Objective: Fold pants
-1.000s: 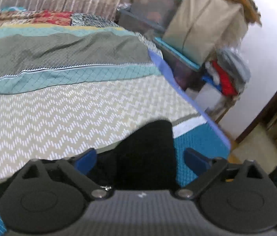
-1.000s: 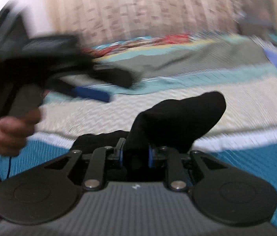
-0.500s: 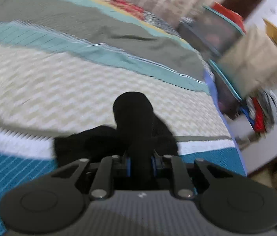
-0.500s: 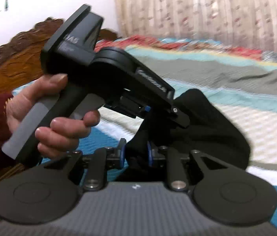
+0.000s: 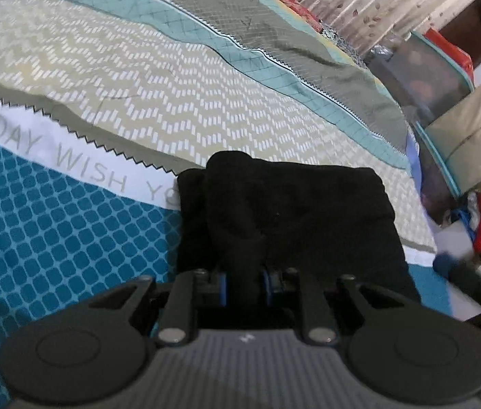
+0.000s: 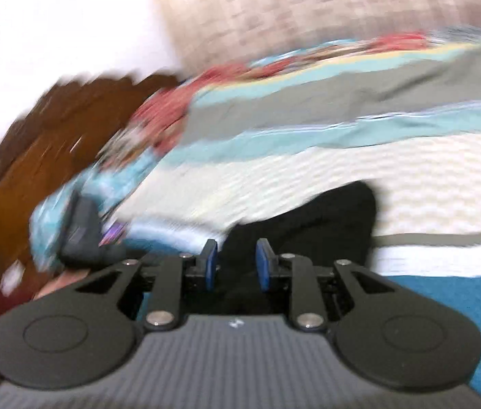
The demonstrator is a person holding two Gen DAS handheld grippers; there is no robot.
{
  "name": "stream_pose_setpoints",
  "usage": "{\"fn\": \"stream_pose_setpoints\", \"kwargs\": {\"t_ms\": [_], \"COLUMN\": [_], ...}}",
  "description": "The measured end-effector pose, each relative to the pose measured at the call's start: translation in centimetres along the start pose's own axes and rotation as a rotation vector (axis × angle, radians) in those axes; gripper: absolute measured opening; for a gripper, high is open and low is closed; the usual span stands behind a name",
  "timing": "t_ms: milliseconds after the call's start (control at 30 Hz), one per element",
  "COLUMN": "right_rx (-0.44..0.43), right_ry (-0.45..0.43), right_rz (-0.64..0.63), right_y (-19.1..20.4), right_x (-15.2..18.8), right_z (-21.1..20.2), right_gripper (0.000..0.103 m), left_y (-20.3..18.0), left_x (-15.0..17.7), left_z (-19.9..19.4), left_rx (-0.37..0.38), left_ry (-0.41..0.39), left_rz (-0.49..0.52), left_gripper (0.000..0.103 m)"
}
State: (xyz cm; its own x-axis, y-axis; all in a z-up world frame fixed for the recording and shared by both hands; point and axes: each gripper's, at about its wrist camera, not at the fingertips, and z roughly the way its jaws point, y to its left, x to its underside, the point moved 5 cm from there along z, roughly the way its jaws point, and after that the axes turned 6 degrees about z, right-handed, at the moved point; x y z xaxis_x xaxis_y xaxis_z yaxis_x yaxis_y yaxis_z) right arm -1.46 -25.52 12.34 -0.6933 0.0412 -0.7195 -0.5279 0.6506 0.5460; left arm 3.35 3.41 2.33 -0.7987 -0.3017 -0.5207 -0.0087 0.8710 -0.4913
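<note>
The black pants (image 5: 295, 211) lie folded into a compact bundle on the patterned bedspread (image 5: 158, 78). My left gripper (image 5: 244, 284) is shut on a ridge of the black fabric at the bundle's near edge. In the blurred right wrist view the pants (image 6: 325, 218) lie just ahead of my right gripper (image 6: 235, 264). Its blue pads (image 6: 210, 266) stand slightly apart, with dark cloth showing between them; I cannot tell if they touch it.
Storage bins and a tan bag (image 5: 472, 136) stand stacked beyond the bed's right edge. A curtain (image 5: 370, 3) hangs at the back. A brown wooden headboard (image 6: 35, 143) shows at left in the right wrist view. The left tool's dark body (image 6: 80, 231) is there too.
My left gripper has closed on the pants and lowered them onto the bed. My right gripper's pads have parted from the fabric, and its view has swung fast.
</note>
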Motion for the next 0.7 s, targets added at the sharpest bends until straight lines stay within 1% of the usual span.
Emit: {"fn": "stream_pose_setpoints", "kwargs": {"t_ms": [33,67,100,167,200,233,267,300,333,367,400,433,467,533,567,633,700], "right_rx": [0.017,0.025,0.015,0.024,0.023,0.008,0.007,0.014,0.020,0.022,0.018,0.010,0.002,-0.016,-0.019,0.004,0.052], "right_ry": [0.007,0.038,0.090,0.185,0.209,0.195,0.192,0.190,0.188,0.189,0.190,0.185,0.169,0.105,0.080,0.060,0.081], "right_rz": [0.043,0.085,0.111,0.120,0.114,0.106,0.101,0.086,0.069,0.061,0.056,0.049,0.046,0.054,0.063,0.060,0.035], "right_y": [-1.3,-2.5,-3.1,-4.1,-4.0,-3.5,-3.2,-3.0,-2.7,-2.6,-2.6,-1.9,-1.7,-2.2,-2.3,-3.2,-3.8], "right_x": [-0.1,0.4,1.1,4.4,6.1,6.6,6.5,6.2,5.9,5.4,4.9,5.1,4.3,2.5,1.6,0.2,-0.4], "right_z": [-0.4,-0.4,0.3,1.6,1.6,1.3,0.9,0.7,0.9,0.8,0.9,0.8,0.7,1.5,1.2,2.4,3.8], "right_gripper": [0.028,0.028,0.029,0.028,0.027,0.026,0.025,0.025,0.025,0.025,0.026,0.027,0.029,0.029,0.029,0.029,0.028], "left_y": [-0.3,-0.4,-0.4,0.0,0.4,0.9,1.2,1.4,1.3,1.0,0.6,0.2,-0.3,-1.8,-2.8,-4.9,-7.0], "left_x": [0.1,0.0,0.1,0.7,1.1,1.5,1.9,2.1,2.2,2.1,1.9,1.7,1.4,0.6,0.3,0.2,0.9], "left_z": [-0.3,-0.5,-0.7,-1.4,-1.6,-1.9,-2.1,-2.4,-2.7,-3.1,-3.8,-4.6,-5.6,-7.2,-7.6,-7.7,-6.9], "left_rx": [-0.009,-0.018,-0.037,-0.081,-0.092,-0.101,-0.110,-0.132,-0.159,-0.184,-0.202,-0.211,-0.208,-0.154,-0.123,-0.082,-0.027], "left_ry": [-0.007,-0.016,-0.027,-0.034,-0.032,-0.031,-0.032,-0.040,-0.045,-0.053,-0.069,-0.093,-0.125,-0.186,-0.208,-0.219,-0.198], "left_rz": [0.012,0.021,0.030,0.046,0.032,0.013,-0.002,-0.004,0.008,0.034,0.060,0.076,0.083,0.104,0.133,0.202,0.277], "left_gripper": [0.017,0.016,0.016,0.016,0.017,0.017,0.024,0.034,0.037,0.039,0.037,0.037,0.036,0.035,0.035,0.035,0.035]}}
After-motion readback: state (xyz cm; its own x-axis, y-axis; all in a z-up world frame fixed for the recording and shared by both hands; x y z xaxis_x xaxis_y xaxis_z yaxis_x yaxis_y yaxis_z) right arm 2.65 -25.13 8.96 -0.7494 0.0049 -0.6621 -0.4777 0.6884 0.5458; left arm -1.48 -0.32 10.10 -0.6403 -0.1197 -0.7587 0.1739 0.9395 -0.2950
